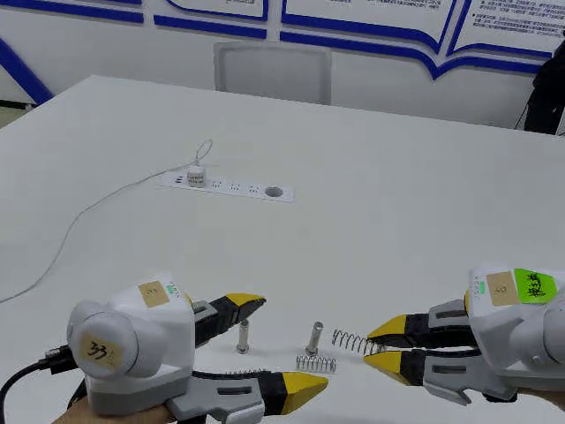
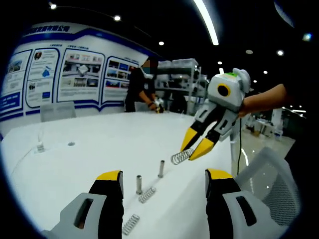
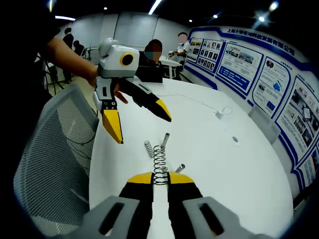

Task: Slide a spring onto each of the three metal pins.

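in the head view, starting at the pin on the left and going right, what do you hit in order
left pin → right pin → held spring → right gripper. The loose spring lying flat sits just in front of the right pin, at the same place across the picture, so it is left out.

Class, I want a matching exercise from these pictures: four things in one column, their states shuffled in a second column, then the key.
1 left gripper
2 right gripper
3 loose spring
4 metal pins

A standing on the table
B open, holding nothing
C lying flat on the table
D shut on a spring

Pairs: 1-B, 2-D, 3-C, 4-A
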A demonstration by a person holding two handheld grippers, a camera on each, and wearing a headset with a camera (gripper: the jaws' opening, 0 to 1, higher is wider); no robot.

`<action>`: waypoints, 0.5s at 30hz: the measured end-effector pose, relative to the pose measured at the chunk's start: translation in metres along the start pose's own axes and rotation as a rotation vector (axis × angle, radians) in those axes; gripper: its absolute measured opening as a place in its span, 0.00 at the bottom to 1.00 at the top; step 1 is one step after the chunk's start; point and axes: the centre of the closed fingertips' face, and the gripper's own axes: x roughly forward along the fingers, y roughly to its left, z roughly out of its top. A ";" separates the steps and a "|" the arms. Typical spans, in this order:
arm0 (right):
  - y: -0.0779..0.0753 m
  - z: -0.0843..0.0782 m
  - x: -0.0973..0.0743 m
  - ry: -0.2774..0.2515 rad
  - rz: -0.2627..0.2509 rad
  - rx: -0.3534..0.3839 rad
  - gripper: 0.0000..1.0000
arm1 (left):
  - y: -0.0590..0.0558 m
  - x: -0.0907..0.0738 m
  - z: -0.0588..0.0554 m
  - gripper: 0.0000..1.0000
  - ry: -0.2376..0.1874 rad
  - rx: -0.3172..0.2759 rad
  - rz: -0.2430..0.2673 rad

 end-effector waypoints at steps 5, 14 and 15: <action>0.005 0.011 0.000 0.000 0.015 -0.038 0.10 | -0.011 0.006 0.002 0.53 0.018 0.031 -0.054; 0.019 0.017 0.005 0.015 0.043 -0.106 0.10 | -0.016 0.011 0.010 0.45 0.017 0.069 -0.087; 0.020 0.017 0.005 0.016 0.045 -0.112 0.10 | -0.016 0.011 0.009 0.42 0.024 0.073 -0.092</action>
